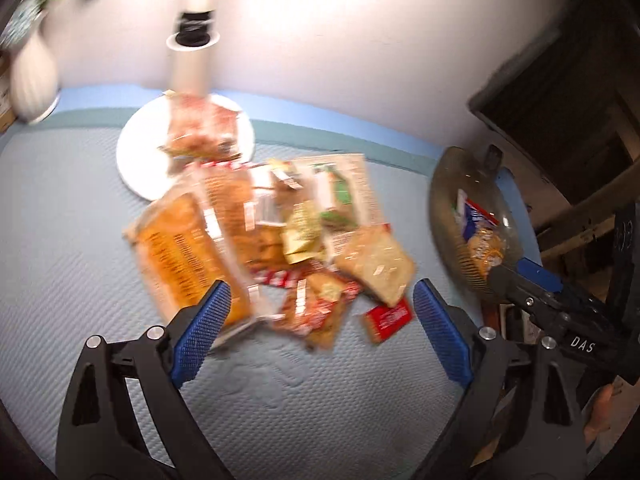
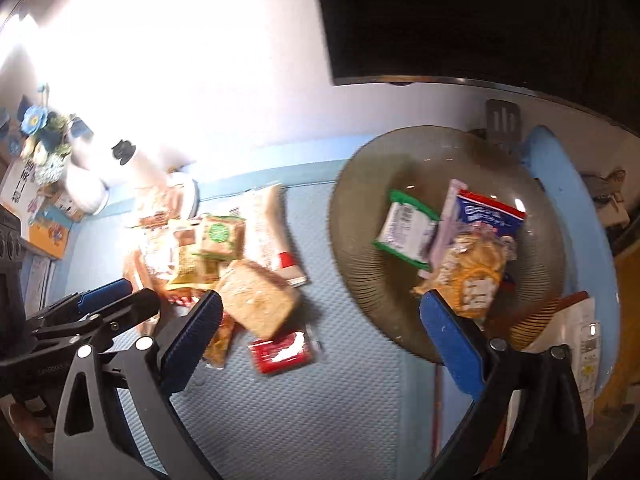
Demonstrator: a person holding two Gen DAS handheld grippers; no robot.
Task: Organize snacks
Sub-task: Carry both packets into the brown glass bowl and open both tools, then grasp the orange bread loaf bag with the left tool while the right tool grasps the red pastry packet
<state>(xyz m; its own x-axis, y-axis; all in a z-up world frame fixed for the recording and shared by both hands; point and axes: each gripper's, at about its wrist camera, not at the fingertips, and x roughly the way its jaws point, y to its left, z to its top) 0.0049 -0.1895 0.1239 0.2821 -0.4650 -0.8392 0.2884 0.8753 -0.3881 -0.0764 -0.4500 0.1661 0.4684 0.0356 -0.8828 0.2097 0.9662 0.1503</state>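
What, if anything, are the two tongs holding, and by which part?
Nothing. The left tongs and the right tongs are both open and empty above the mat.

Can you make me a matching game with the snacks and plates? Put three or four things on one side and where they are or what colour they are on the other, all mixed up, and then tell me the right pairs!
Things:
1. red packet
2. green-edged packet
3. white plate
4. left gripper

Descriptions:
A. open, holding nothing
B. lies in the glass bowl
C. lies on the blue mat, at the near edge of the snack pile
D. sits at the back by the wall, with a snack on it

Pairs: 1-C, 2-B, 3-D, 4-A
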